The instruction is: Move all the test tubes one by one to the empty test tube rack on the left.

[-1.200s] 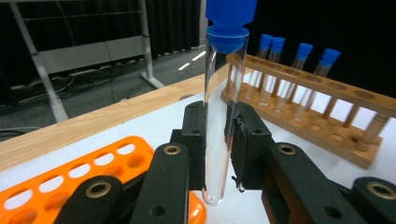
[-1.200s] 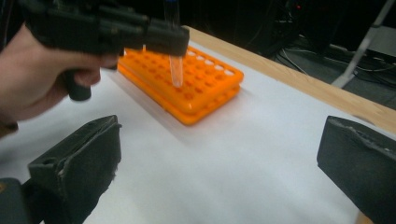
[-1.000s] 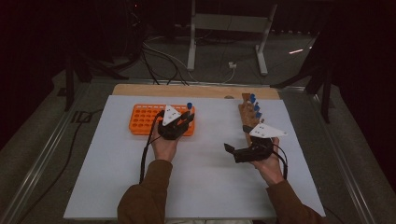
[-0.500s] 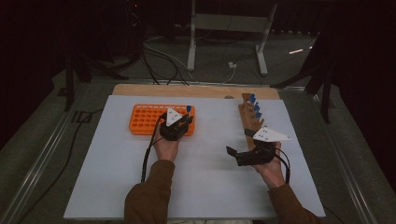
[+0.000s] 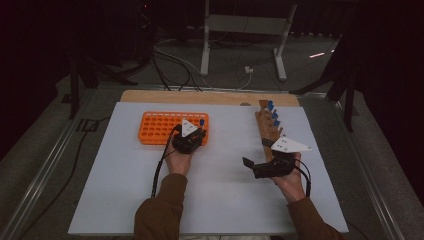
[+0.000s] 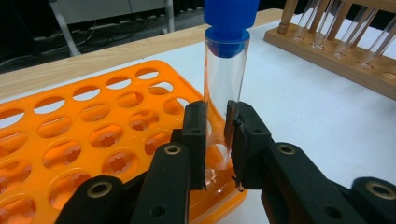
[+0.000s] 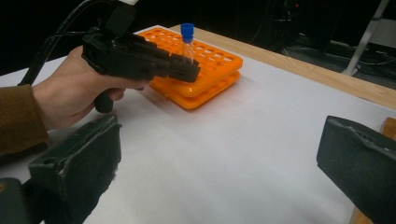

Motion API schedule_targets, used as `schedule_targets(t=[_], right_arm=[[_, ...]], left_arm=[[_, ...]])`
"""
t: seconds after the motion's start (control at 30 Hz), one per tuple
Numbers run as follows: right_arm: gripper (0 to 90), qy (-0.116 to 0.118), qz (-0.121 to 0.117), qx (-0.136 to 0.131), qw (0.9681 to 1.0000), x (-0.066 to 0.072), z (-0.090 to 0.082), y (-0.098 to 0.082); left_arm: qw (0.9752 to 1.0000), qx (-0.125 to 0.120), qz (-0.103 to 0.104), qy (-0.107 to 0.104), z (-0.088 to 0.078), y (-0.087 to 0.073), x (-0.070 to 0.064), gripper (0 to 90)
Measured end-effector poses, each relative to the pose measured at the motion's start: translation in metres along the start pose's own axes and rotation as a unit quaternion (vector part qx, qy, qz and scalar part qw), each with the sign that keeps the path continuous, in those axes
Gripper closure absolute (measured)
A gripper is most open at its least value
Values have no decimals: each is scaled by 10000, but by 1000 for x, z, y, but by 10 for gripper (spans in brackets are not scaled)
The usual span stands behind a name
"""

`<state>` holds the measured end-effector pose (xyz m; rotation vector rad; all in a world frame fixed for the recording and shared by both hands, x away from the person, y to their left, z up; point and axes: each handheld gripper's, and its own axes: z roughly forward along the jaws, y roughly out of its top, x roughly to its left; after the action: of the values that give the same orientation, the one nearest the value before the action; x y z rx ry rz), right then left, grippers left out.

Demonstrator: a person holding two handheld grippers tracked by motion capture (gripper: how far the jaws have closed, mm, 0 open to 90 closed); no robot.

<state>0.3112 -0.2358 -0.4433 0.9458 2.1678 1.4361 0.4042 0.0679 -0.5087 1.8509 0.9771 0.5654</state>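
A clear test tube (image 6: 224,79) with a blue cap (image 5: 201,122) stands upright, and my left gripper (image 6: 217,135) is shut on its lower part. The tube's bottom end reaches into a hole at the right end of the orange rack (image 5: 160,127), near its corner. My right gripper (image 5: 257,153) hovers over the white mat beside the wooden rack (image 5: 267,127). It is open, with nothing between its pads (image 7: 88,154). In the right gripper view the left gripper (image 7: 187,70) and the tube (image 7: 187,39) stand at the orange rack (image 7: 210,70).
The wooden rack (image 6: 336,60) holds several blue-capped tubes at its far end. A white mat (image 5: 225,200) covers the table, with a wooden strip (image 5: 150,96) along its far edge. Most holes of the orange rack (image 6: 93,121) hold nothing. Cables and a stand lie beyond the table.
My left gripper has come down with the tube, so the tube now sits lower at the orange rack. The right gripper has kept still.
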Motion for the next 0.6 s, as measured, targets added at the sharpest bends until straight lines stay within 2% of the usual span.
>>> schedule_targets(t=[0.1, 0.23, 0.37, 0.43, 0.6], right_arm=[[0, 19, 0, 6, 10000, 0, 0, 0], [0, 25, 2, 0, 10000, 0, 0, 0], [0, 19, -5, 5, 10000, 0, 1, 0], [0, 16, 10, -1, 10000, 0, 1, 0], [0, -2, 11, -12, 10000, -1, 1, 0]], left_arm=[[9999, -121, -3, 23, -6, 4, 0, 725], [9992, -387, -38, 36, -15, 11, 3, 708], [9995, -306, -76, -58, -15, 11, 2, 777], [9998, -165, -56, -48, -13, 10, 1, 782], [9998, -132, -94, -84, -12, 8, 2, 783]])
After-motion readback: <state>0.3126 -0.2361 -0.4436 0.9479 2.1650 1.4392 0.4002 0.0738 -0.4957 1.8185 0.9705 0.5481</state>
